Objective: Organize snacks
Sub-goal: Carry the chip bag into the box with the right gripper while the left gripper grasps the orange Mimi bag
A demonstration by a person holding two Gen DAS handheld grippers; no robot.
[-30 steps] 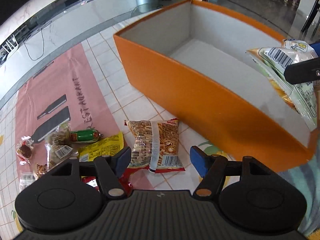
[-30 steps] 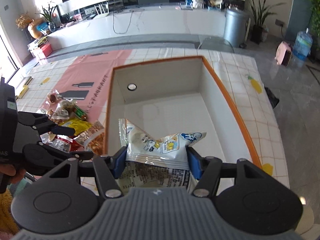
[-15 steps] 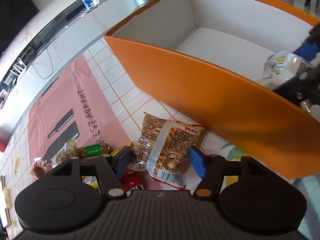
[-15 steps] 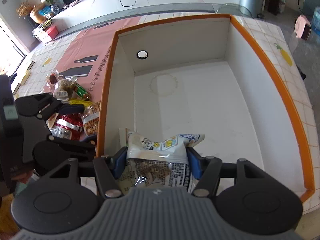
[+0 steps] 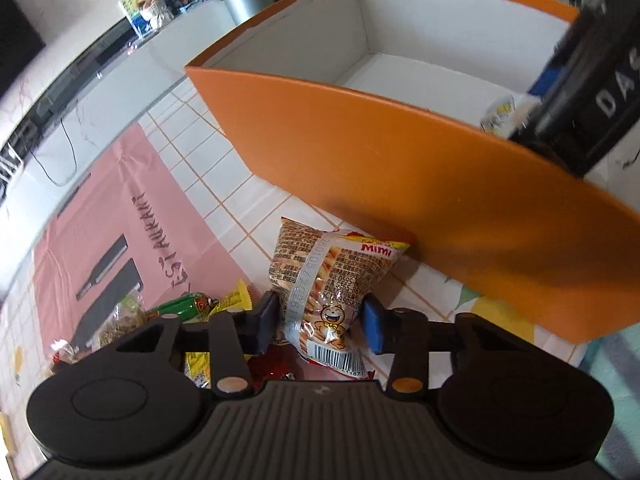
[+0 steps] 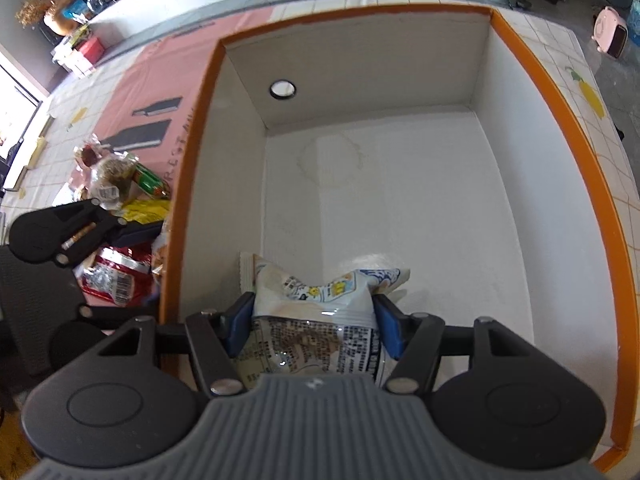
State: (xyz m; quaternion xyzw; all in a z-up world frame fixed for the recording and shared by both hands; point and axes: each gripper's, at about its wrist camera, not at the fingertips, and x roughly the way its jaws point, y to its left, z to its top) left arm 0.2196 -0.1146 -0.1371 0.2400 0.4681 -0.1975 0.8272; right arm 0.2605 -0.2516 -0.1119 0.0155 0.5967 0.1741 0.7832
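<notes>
An orange box [image 5: 400, 168] with a white inside [image 6: 400, 200] stands on the tiled table. My right gripper [image 6: 312, 326] is shut on a white and blue snack bag [image 6: 316, 304] and holds it low inside the box, near its front left corner. The bag's tip also shows in the left wrist view [image 5: 500, 114]. My left gripper [image 5: 320, 322] is open, its jaws on either side of a Mimi snack bag [image 5: 332, 276] that lies on the table against the box's outer wall. It also shows in the right wrist view [image 6: 132, 232].
A pile of small snacks lies left of the box: a green sausage [image 5: 180, 306], yellow packets [image 5: 236, 300], a red packet [image 6: 112, 276] and clear bags [image 6: 112, 172]. A pink mat [image 5: 120, 220] covers the table's left part. The box has a round hole [image 6: 282, 89] in its far wall.
My right gripper has lowered the white and blue bag deeper into the box. My left gripper has come down over the Mimi bag, and its jaws have narrowed around it.
</notes>
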